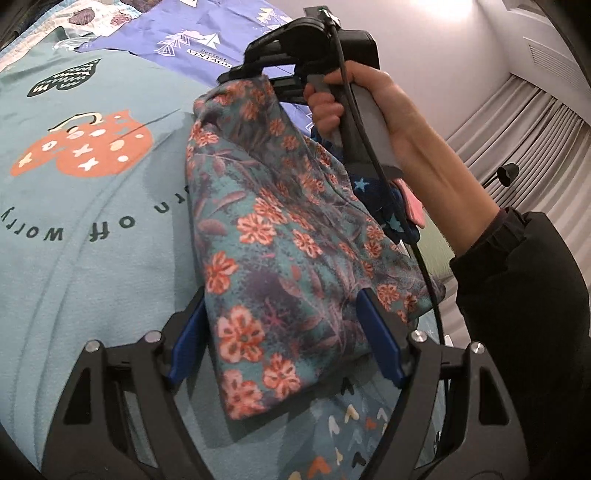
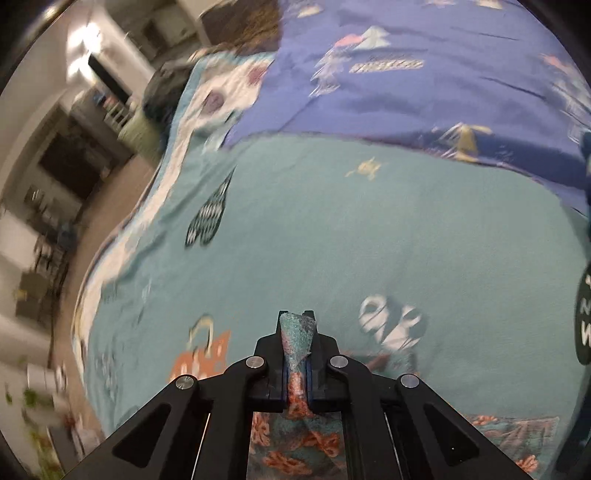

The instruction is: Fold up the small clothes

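Nearest in the left wrist view: left gripper (image 1: 284, 339), blue fingers (image 1: 380, 339) spread wide apart, clamped on nothing. Between them, hanging free, the floral garment (image 1: 266, 236), lower hem drooping toward 6 o'clock, apparently clear of both pads though the cloth hides part of the left one. Long axis running from 6 up toward 12, where the top corner sits pinched. Up there, at 12 to 1 o'clock, the right gripper (image 1: 255, 79) in the right hand (image 1: 373, 110), fingers shut tight on that corner; confirmed in the right wrist view, with a narrow fold of the garment squeezed between closed fingers at right gripper (image 2: 297, 354). Garment thus lifted off the bed (image 1: 92, 229), carried by the right side alone. Left gripper nearer the free lower edge, so likely the one to take it. Behind, at 2 o'clock, a dark starred cloth (image 1: 373, 195). Farthest, a purple sheet (image 1: 177, 33) across the top.
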